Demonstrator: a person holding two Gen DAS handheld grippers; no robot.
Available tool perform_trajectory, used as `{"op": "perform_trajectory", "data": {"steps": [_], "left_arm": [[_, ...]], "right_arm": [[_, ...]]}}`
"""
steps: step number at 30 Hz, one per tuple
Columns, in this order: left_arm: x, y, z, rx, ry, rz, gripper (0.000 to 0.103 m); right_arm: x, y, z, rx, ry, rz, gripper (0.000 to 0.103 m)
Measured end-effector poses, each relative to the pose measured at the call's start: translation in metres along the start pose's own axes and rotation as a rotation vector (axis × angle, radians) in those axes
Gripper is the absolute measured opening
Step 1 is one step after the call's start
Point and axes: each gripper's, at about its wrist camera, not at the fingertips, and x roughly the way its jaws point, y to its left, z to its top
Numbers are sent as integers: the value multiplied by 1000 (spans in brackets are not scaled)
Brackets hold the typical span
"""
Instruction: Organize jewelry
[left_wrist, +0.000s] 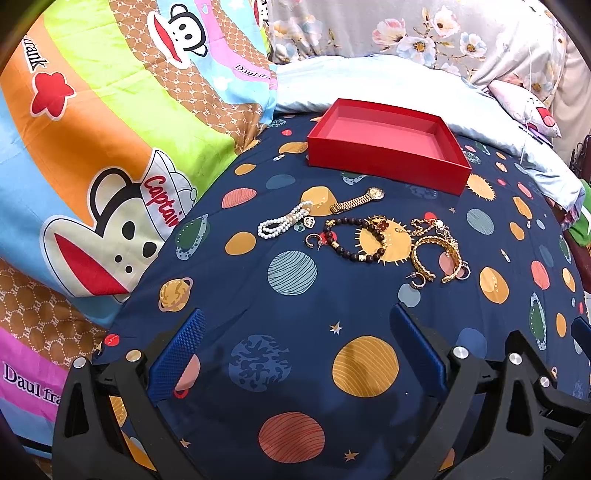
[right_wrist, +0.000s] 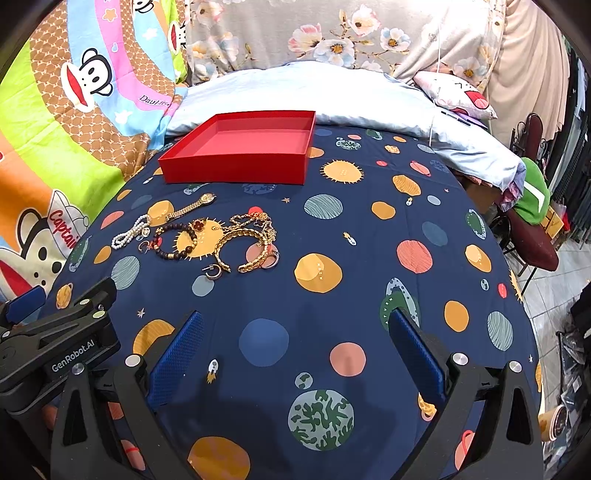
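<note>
Nothing has gone into the red box (left_wrist: 388, 146) yet; its floor is bare, and it sits toward the far edge of the bed (left_wrist: 295, 306), just in front of the pale blue pillow (left_wrist: 369, 77). All the jewelry lies loose on the planet-print bedspread between the box and the two tools, so this looks like the very start of the sorting.

The left hand-held gripper (left_wrist: 295, 354) hovers over the near part of the bed with its blue fingers spread wide and nothing between them. The right hand-held gripper (right_wrist: 295, 354) is the same: fingers apart, empty, well back from the pile.

Nearest the box is the gold watch (left_wrist: 360, 199), and just beside its strap the pearl bracelet (left_wrist: 282, 221). In front of those sits the dark beaded bracelet (left_wrist: 354, 240), a small hoop earring (left_wrist: 314, 242) just to its left. To the right, a gold bangle (left_wrist: 436, 258) lies tangled with a gold chain (left_wrist: 428, 225), and another hoop earring (left_wrist: 419, 281) rests at the bangle's near edge.

My guess is the sensible first pick is the pearl bracelet or the watch, since they lie clear of the tangle. That calls for reaching forward, lowering the fingers astride the piece and pinching low against the soft fabric, which may bunch up. The bangle and chain will likely drag each other along.
</note>
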Motion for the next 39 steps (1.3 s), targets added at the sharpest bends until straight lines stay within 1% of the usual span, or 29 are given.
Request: {"op": "perform_trajectory", "data": {"steps": [39], "left_arm": [[2, 5, -4, -1, 0, 15, 97]], "right_arm": [[-2, 3, -5, 3, -2, 3, 98]]}}
